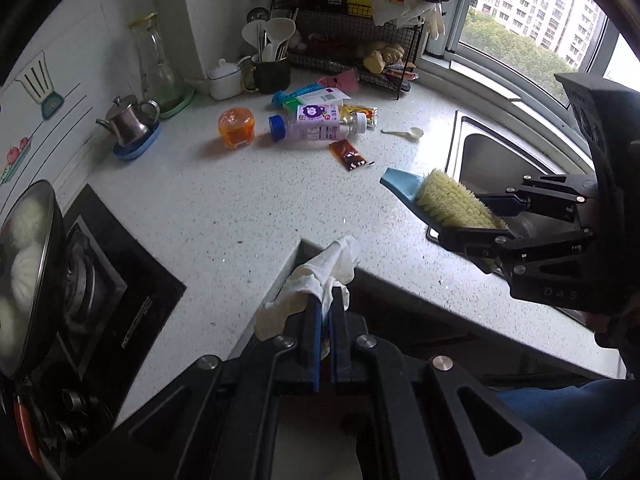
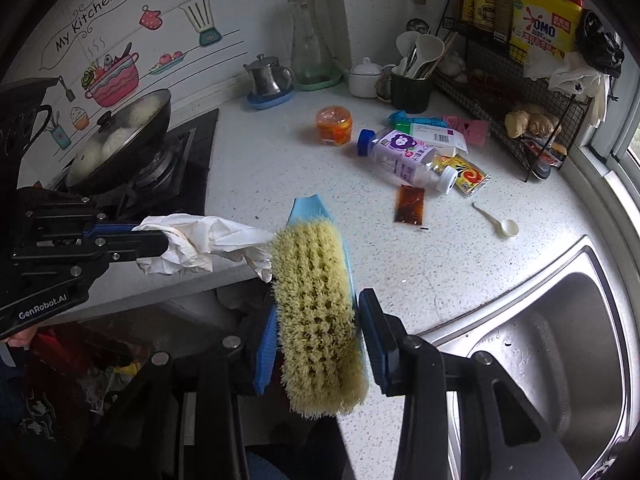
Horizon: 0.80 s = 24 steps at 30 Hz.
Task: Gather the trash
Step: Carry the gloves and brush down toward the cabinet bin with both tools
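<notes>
My left gripper [image 1: 325, 300] is shut on a crumpled white tissue [image 1: 316, 280], held over the counter's front edge; from the right wrist view that left gripper [image 2: 160, 240] comes in from the left with the tissue [image 2: 204, 244]. My right gripper [image 2: 320, 320] is shut on a blue scrub brush with yellow bristles [image 2: 316, 312], also visible as the brush [image 1: 448, 202] over the sink edge. On the counter lie a purple-labelled bottle [image 2: 404, 160], an orange cup [image 2: 334, 124], a brown sauce sachet [image 2: 409, 205], a yellow packet [image 2: 466, 174] and a white spoon [image 2: 500, 222].
A steel sink [image 2: 560, 340] lies at the right. A lidded pan [image 2: 120, 140] sits on the stove at the left. At the back stand a wire rack [image 2: 516, 100], a utensil cup [image 2: 410, 84], a kettle [image 2: 268, 78] and a glass carafe [image 2: 310, 44]. Below the counter there is a bin with trash [image 2: 80, 380].
</notes>
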### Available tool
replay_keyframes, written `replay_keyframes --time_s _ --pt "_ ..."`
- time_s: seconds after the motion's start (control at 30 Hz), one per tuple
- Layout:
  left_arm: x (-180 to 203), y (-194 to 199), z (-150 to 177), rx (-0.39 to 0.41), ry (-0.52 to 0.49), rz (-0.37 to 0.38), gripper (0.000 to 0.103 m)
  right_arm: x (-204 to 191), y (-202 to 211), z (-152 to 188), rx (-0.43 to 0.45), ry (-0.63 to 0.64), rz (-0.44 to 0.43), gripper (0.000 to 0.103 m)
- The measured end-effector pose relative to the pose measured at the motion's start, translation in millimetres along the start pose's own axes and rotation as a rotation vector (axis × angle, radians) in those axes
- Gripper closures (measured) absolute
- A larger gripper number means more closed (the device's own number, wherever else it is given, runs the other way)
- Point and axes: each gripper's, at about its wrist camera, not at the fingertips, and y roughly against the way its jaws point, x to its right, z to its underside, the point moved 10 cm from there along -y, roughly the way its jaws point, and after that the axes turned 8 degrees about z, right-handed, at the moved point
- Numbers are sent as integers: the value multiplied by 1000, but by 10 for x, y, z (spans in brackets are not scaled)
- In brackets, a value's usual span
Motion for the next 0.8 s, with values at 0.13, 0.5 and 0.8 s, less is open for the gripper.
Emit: replay_keyframes --time_s 0.13,0.5,0.8 --pt "-86 98 490 -21 36 -11 101 -350 4 210 -17 34 -23 67" --pt "-308 -384 1669 -141 148 22 101 -1103 -590 1047 -131 77 -89 67" --pt "-470 -1532 2289 -214 180 68 101 -1093 -1529 1621 -173 105 -46 67"
